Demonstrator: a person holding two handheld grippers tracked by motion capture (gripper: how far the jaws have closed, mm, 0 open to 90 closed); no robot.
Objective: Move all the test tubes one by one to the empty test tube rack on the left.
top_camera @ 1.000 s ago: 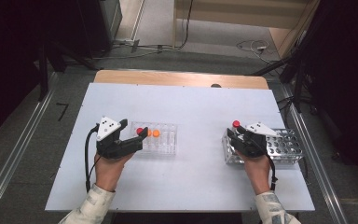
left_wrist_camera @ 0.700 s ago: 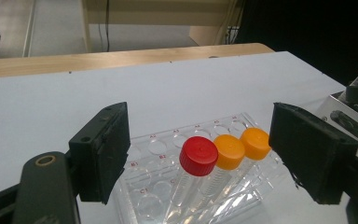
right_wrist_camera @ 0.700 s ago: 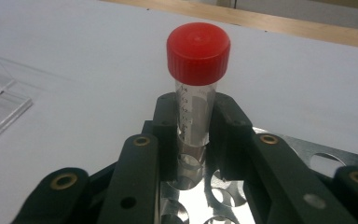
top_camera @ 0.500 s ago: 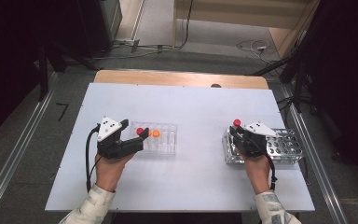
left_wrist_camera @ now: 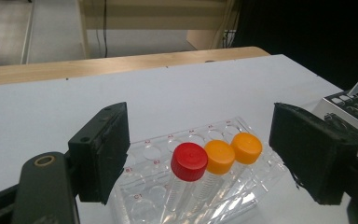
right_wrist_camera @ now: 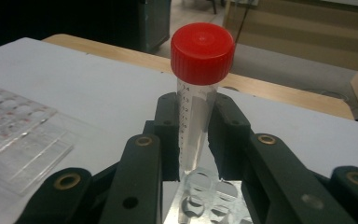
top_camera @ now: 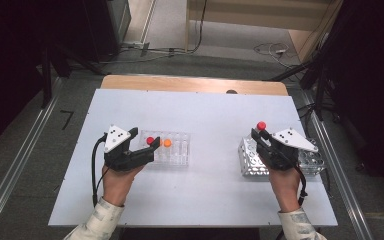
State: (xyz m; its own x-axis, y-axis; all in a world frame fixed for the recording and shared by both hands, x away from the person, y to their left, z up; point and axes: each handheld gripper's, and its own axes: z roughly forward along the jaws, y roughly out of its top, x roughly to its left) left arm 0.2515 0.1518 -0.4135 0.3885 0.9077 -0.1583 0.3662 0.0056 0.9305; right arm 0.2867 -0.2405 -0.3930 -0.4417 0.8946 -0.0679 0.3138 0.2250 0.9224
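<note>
Between right hand-held gripper [right_wrist_camera: 198, 140] pads, red-capped tube [right_wrist_camera: 196, 107], lower end hidden.

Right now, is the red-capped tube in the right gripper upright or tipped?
Upright: the tube stands vertical between the right gripper's shut jaws, cap on top.

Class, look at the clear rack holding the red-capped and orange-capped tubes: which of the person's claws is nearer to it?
Left. The left claw stands open at the clear rack, its jaws on either side. The right claw is across the table, gripping a red-capped tube.
</note>
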